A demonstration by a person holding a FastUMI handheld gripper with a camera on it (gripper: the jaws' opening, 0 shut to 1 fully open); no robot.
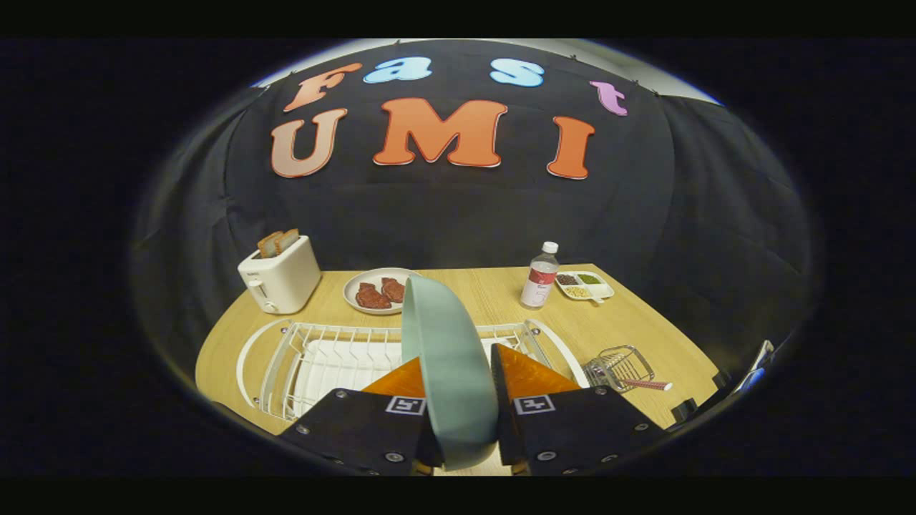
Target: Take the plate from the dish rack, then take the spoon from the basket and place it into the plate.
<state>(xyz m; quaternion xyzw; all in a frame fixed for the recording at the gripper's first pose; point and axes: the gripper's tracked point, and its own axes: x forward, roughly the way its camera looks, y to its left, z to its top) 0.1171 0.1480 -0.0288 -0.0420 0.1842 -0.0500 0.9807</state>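
Gripper view, hand-held gripper [458, 400] clamping upright plate [447, 365] above dish rack [315, 357]

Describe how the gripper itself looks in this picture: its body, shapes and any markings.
The gripper has two wide, dark, blocky finger bodies with small round screws along their lower edges. Each body carries a square black-and-white marker tag near its inner top corner. The fingers taper forward into wedge-shaped tips.
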